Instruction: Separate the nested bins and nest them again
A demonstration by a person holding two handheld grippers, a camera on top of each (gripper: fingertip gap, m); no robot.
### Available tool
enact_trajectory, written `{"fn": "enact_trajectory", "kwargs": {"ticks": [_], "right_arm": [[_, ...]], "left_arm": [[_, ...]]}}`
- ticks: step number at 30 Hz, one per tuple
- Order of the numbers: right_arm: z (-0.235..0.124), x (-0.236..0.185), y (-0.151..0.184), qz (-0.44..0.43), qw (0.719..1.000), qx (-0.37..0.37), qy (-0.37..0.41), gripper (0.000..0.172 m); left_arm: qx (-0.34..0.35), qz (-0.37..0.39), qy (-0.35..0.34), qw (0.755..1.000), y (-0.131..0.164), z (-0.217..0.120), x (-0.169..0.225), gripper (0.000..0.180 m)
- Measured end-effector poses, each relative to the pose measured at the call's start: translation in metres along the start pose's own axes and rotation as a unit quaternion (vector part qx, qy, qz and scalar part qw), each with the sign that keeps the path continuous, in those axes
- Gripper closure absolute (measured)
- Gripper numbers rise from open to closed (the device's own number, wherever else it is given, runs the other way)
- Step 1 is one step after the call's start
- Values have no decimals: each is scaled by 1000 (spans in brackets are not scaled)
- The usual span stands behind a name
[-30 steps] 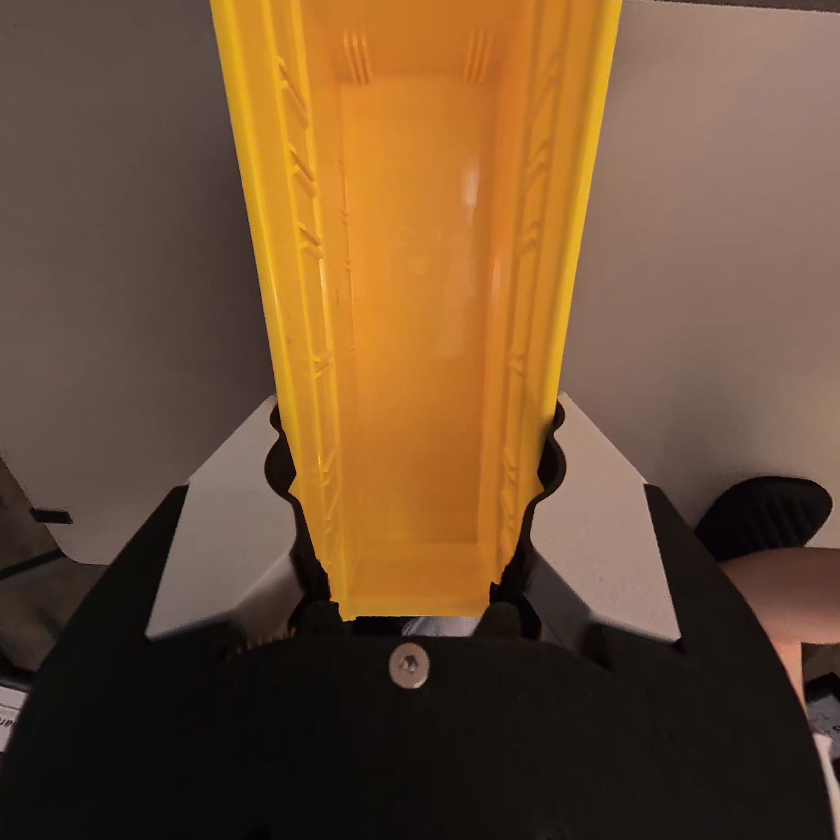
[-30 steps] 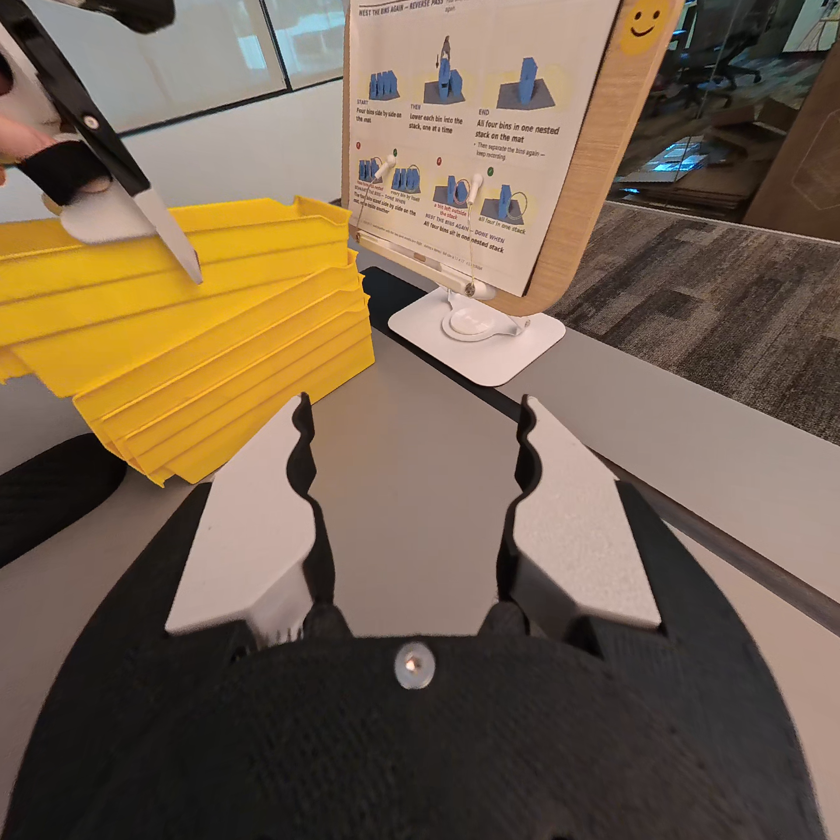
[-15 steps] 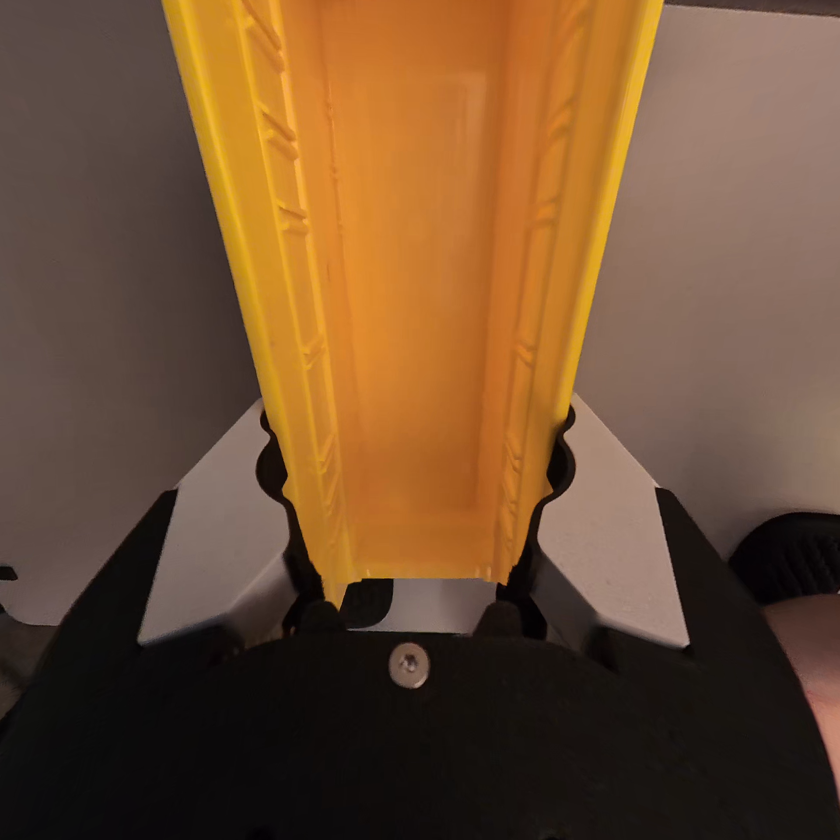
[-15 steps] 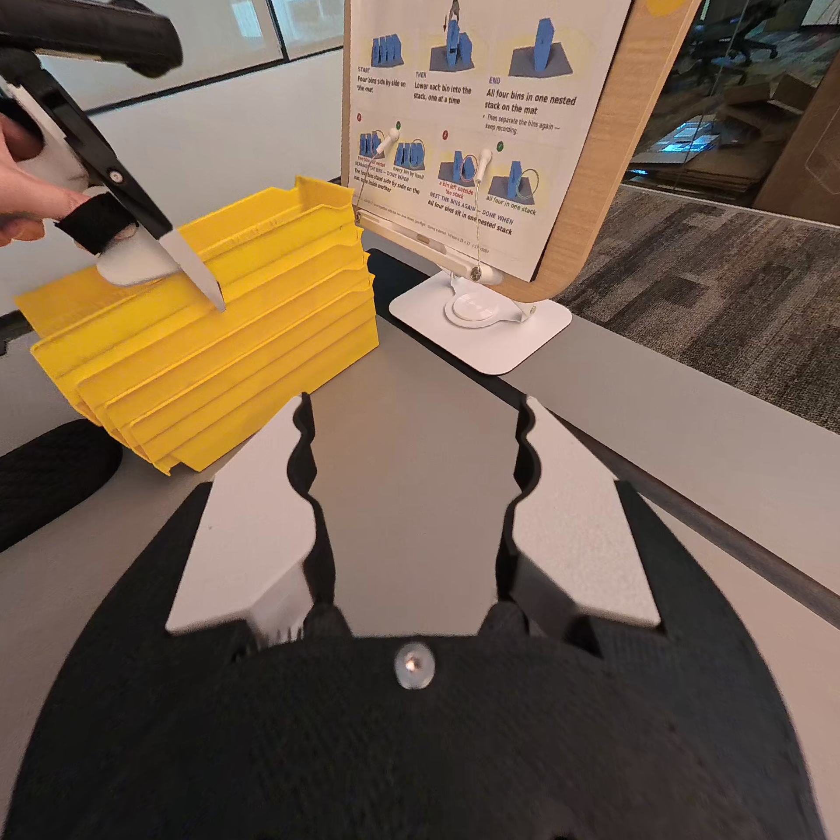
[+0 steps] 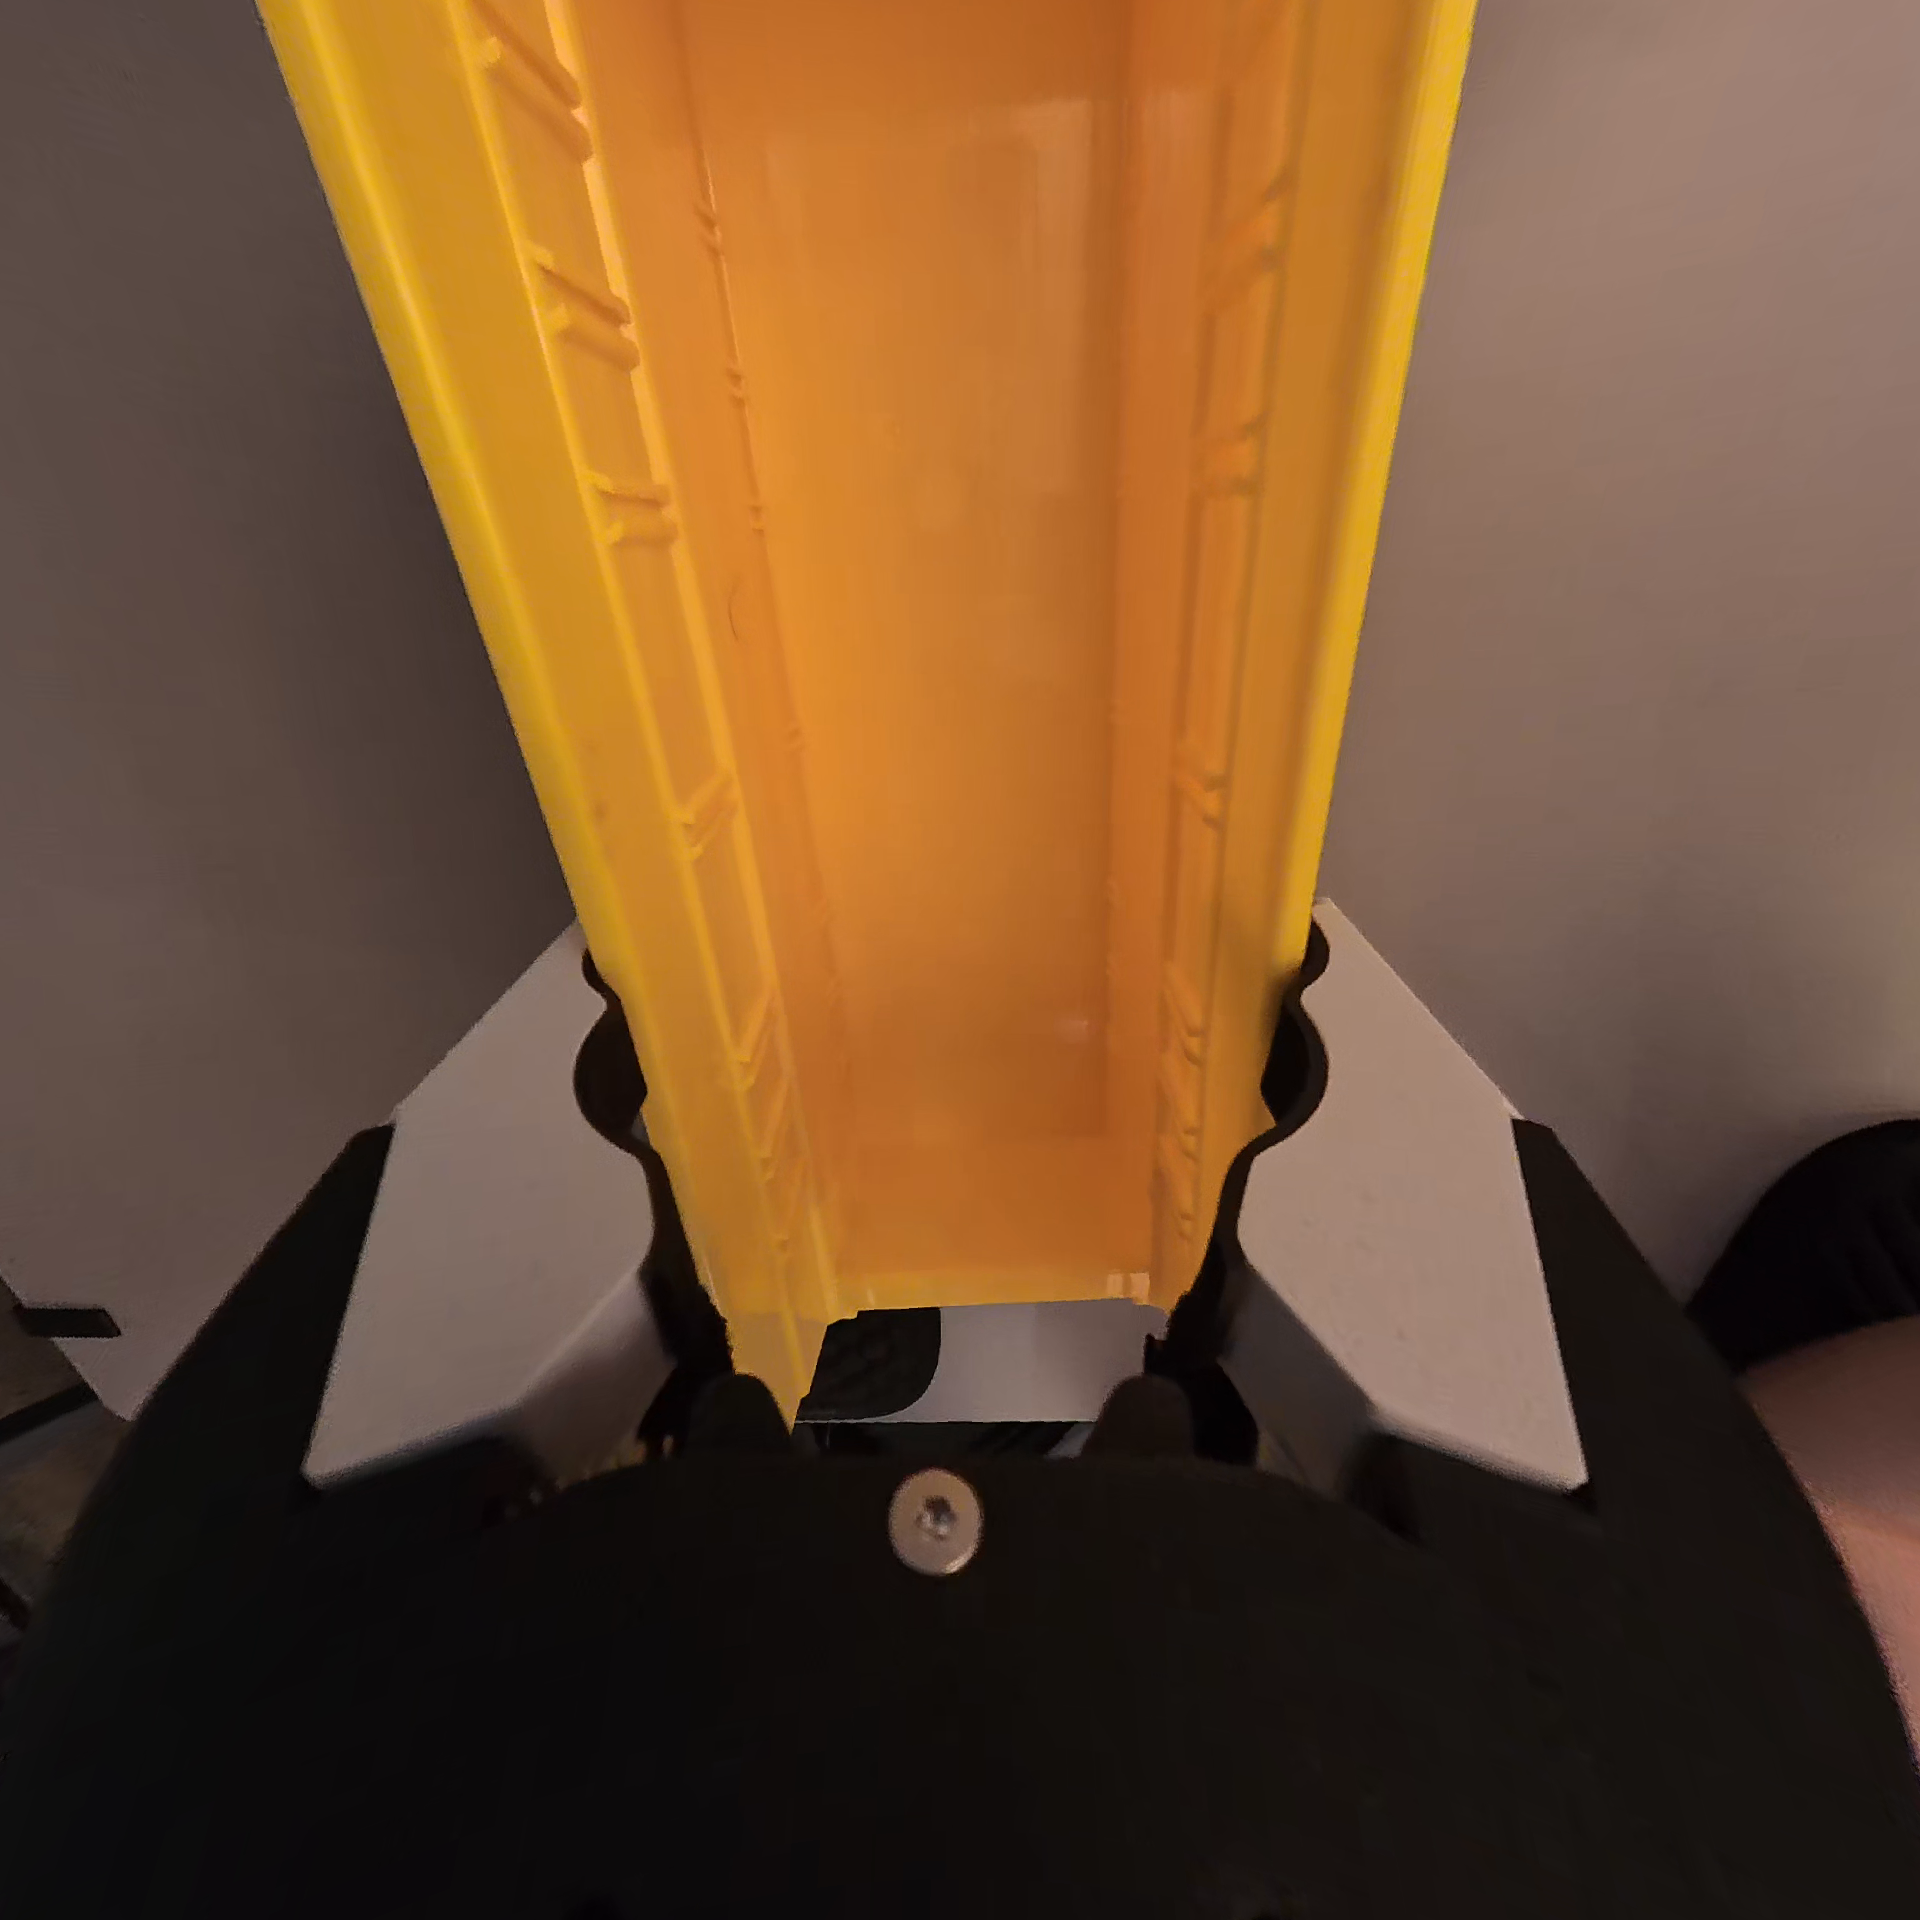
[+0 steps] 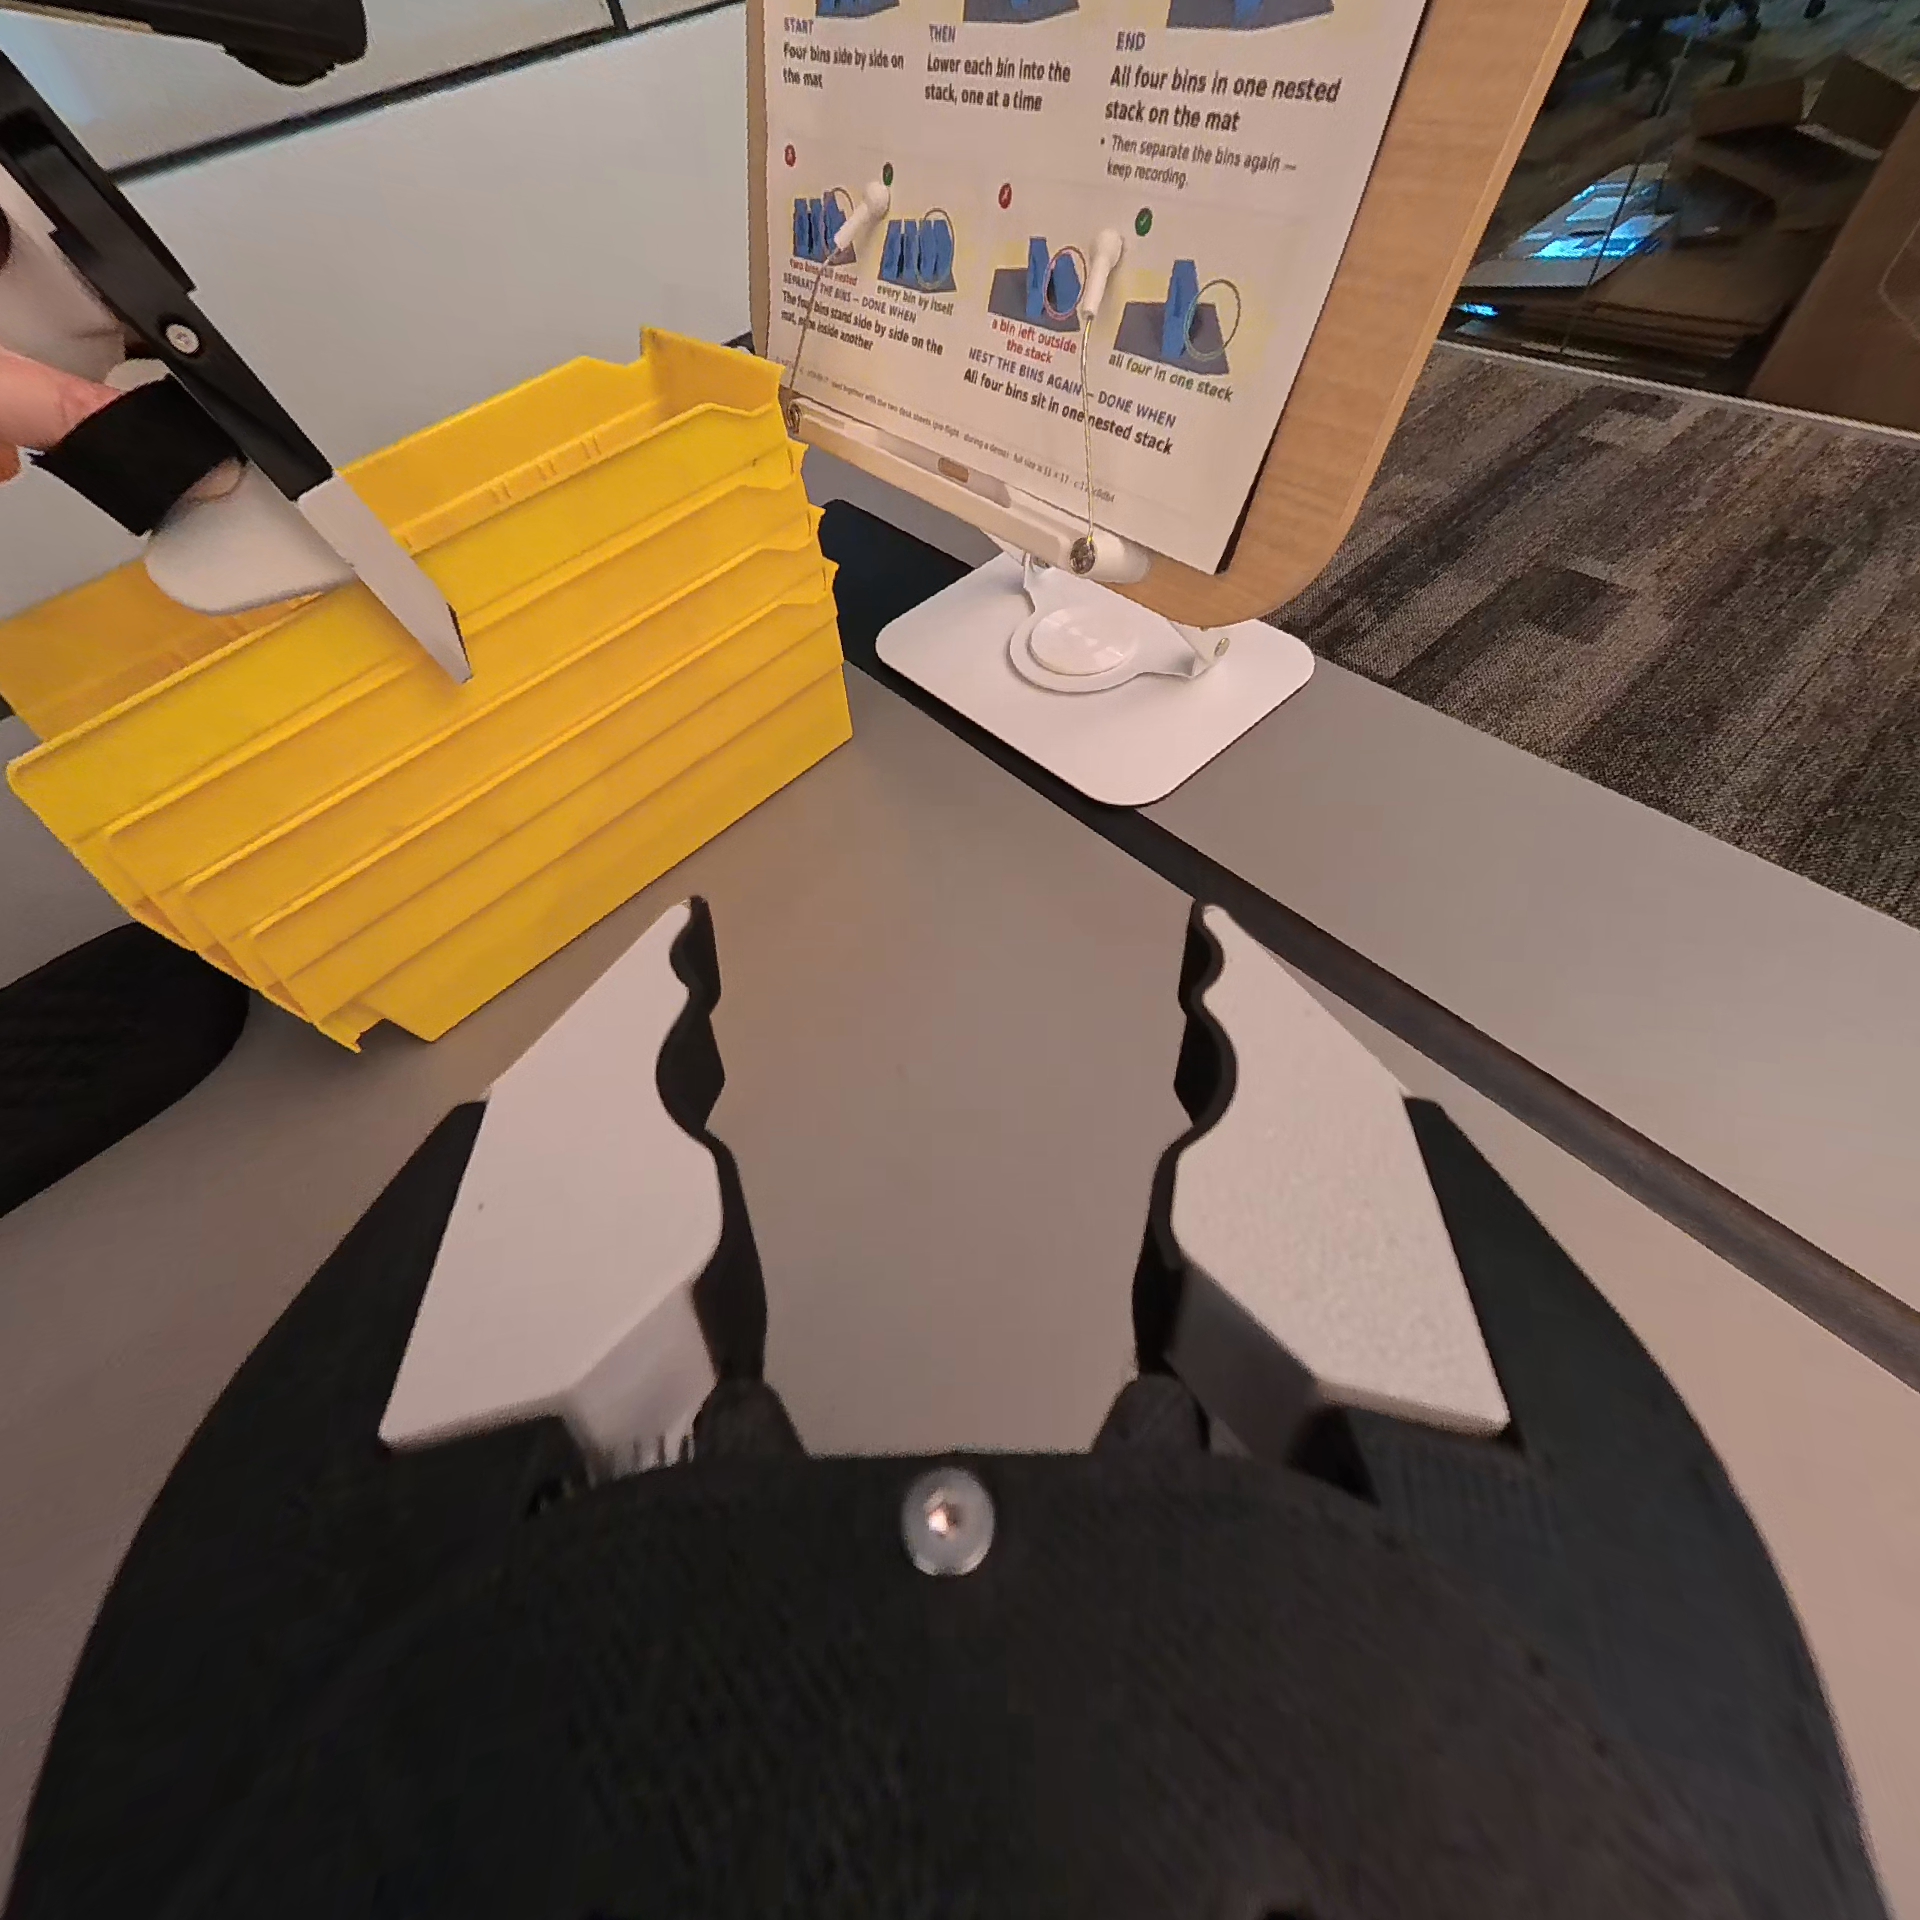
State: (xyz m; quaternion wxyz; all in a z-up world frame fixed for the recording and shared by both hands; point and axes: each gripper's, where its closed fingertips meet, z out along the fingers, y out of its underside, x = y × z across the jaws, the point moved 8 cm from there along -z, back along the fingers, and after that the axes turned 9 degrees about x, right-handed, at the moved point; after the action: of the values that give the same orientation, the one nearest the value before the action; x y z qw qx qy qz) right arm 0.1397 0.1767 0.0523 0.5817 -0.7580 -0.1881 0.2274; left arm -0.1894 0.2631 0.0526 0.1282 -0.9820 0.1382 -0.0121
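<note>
My left gripper (image 5: 951, 925) is shut on a yellow bin (image 5: 935, 520); both pads press on its long side walls, and I look into its open inside. In the right wrist view the same gripper's white finger (image 6: 395, 592) lies along the top bin (image 6: 582, 447) of a nested stack of yellow bins (image 6: 520, 790) that stands on the grey table (image 6: 935, 1039). The top bin sits in the stack. My right gripper (image 6: 945, 914) is open and empty over the table, to the right of the stack.
An instruction board on a wooden stand (image 6: 1403, 260) with a white base (image 6: 1091, 686) stands behind the stack. A black padded object (image 6: 94, 1039) lies left of the stack. The table's edge (image 6: 1558, 1143) runs along the right, with carpet floor (image 6: 1662, 623) beyond.
My left gripper has lowered its yellow bin from above the stack down into it, still gripping it. My right gripper has stayed open and shifted only slightly.
</note>
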Motion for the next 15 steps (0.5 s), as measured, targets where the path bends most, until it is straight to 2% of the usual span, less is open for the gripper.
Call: {"fn": "enact_trajectory", "kwargs": {"ticks": [1,8,15], "right_arm": [[1,0,1,0,1000,-2,1,82],[8,2,8,-1,1000,-26,5,82],[16,3,15,-7,999,-50,8,82]], "left_arm": [[0,2,0,1000,0,0,0,56],[-16,20,3,1000,0,-1,-2,63],[-39,48,6,998,2,-1,2,56]]}}
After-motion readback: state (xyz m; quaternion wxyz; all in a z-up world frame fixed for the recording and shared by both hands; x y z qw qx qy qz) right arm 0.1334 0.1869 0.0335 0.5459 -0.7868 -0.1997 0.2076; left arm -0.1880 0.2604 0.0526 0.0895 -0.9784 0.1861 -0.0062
